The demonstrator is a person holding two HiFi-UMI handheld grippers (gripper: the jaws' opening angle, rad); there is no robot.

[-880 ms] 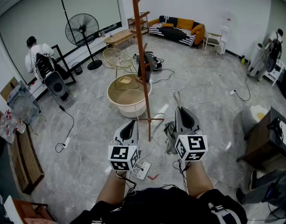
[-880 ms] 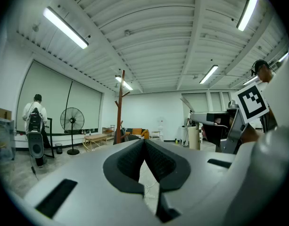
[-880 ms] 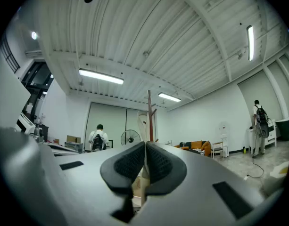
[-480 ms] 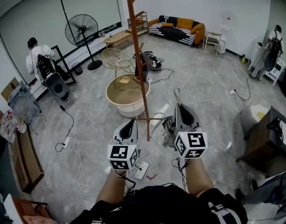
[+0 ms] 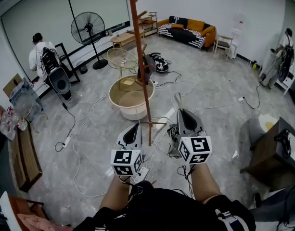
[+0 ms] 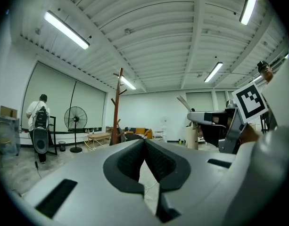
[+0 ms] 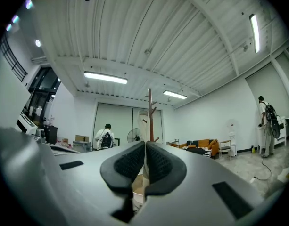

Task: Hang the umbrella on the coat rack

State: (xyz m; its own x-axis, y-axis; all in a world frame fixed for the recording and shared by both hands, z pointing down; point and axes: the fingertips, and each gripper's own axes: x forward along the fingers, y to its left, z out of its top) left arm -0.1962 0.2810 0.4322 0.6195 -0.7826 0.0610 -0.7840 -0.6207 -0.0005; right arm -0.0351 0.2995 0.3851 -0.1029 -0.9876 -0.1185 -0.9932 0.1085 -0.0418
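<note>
The brown wooden coat rack point(image 5: 142, 66) stands on the floor just ahead, between my two grippers; its pole also shows in the left gripper view point(image 6: 119, 108) and the right gripper view point(image 7: 150, 112). My right gripper point(image 5: 180, 112) is shut on the umbrella's pale strap point(image 5: 176, 100), which sticks up past the jaws point(image 7: 143, 120). The folded dark umbrella point(image 5: 173, 138) hangs under that gripper, right of the rack's base. My left gripper point(image 5: 135, 126) is shut and holds nothing, its pads meeting at the tip point(image 6: 144, 141).
A round beige tub point(image 5: 119, 105) sits behind the rack, with a wire stool point(image 5: 122, 59) and a standing fan point(image 5: 87, 30) beyond. Cables and a power strip point(image 5: 140, 174) lie near my feet. A person point(image 5: 41, 57) stands at left; a dark cabinet point(image 5: 272, 153) is at right.
The view has shifted a little, so the rack's pole stands slightly further left. Both grippers keep their places and their grip.
</note>
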